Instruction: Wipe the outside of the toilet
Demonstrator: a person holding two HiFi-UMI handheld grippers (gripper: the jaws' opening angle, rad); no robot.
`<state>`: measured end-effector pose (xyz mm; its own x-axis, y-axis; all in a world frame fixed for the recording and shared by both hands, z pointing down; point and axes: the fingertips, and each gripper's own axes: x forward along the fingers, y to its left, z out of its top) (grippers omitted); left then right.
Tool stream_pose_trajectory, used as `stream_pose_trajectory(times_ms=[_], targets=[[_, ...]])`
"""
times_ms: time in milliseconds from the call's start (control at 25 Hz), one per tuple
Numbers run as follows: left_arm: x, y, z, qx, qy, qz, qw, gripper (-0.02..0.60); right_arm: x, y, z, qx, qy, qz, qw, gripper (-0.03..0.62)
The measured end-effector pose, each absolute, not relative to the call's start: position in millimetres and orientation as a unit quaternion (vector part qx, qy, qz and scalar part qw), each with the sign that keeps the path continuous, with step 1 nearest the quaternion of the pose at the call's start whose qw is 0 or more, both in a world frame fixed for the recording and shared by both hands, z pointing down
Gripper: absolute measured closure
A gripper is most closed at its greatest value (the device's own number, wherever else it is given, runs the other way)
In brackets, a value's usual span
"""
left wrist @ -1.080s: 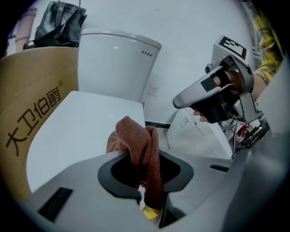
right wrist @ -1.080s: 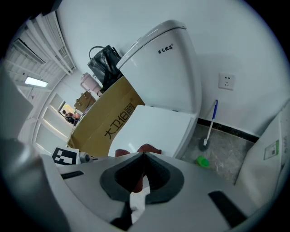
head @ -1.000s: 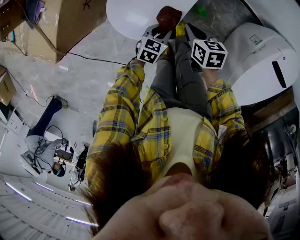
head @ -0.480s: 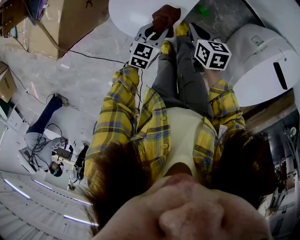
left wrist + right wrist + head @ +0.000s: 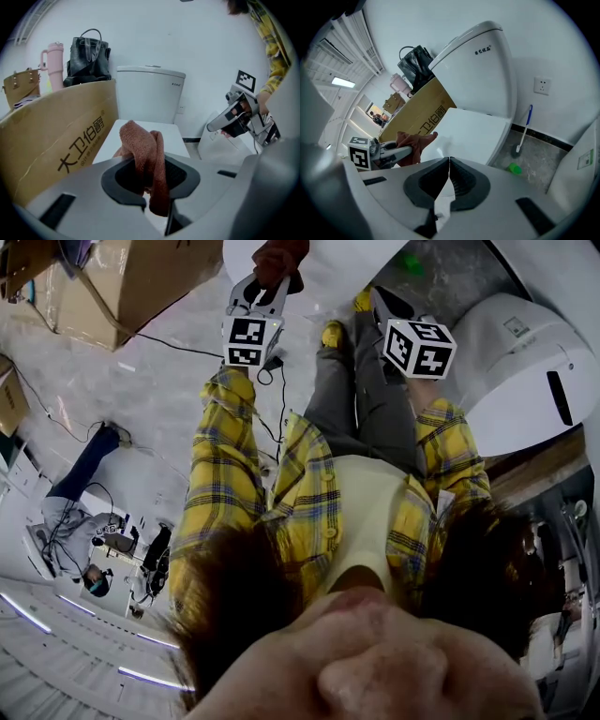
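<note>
My left gripper (image 5: 151, 185) is shut on a rust-red cloth (image 5: 140, 145), which bunches up above the jaws and hangs below them. Ahead lie the white toilet lid (image 5: 150, 133) and the tank (image 5: 150, 93). In the head view the left gripper (image 5: 265, 282) holds the cloth (image 5: 279, 257) against the lid (image 5: 328, 268). My right gripper (image 5: 449, 171) is shut with nothing in it and hovers over the lid (image 5: 478, 129), beside the tank (image 5: 483, 70). From there the left gripper (image 5: 391, 151) and the cloth (image 5: 412, 140) show at the lid's left edge.
A printed cardboard box (image 5: 56, 136) stands against the toilet's left side, with a black bag (image 5: 89, 58) and a pink bottle (image 5: 55, 65) behind it. A toilet brush (image 5: 523, 133) and a green object (image 5: 514, 168) sit on the floor to the right. Another white fixture (image 5: 525, 371) stands close by.
My left gripper has moved left and farther along the toilet lid, taking the cloth with it. The right gripper has hardly moved.
</note>
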<state>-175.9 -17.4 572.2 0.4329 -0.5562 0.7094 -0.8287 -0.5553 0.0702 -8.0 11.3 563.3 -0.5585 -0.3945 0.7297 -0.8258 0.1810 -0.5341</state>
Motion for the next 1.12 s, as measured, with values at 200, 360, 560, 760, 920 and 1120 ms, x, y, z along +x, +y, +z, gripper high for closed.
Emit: stream_pose_trajectory(times_ms=[200,360,560,760,920,1120], targets=[[-225.8,-23.9,588.3,0.777,-0.474,0.36,0.205,0.486,-16.9,14.5,561.7,0.4,-0.745,0.483,0.23,0.568],[-251.0,-27.0,603.5,0.748,-0.509,0.366,0.219,0.485,-19.5,14.7,561.5,0.395,-0.747,0.48,0.235,0.568],[-261.8,-24.9,631.1,0.716,-0.533,0.372,0.255,0.485,-20.9,19.7,564.4,0.392,-0.746,0.482,0.24,0.568],[-246.9,-7.8,652.4,0.721,-0.498,0.399,0.268,0.485,-23.9,23.4,565.6,0.389,-0.746,0.482,0.245,0.568],[-237.7,2.4,655.5,0.73,-0.483,0.403,0.269,0.485,-24.5,22.8,565.4,0.389,-0.746,0.482,0.246,0.568],[-229.7,14.6,656.6,0.737,-0.471,0.402,0.271,0.486,-23.6,22.3,567.1,0.393,-0.743,0.483,0.245,0.568]])
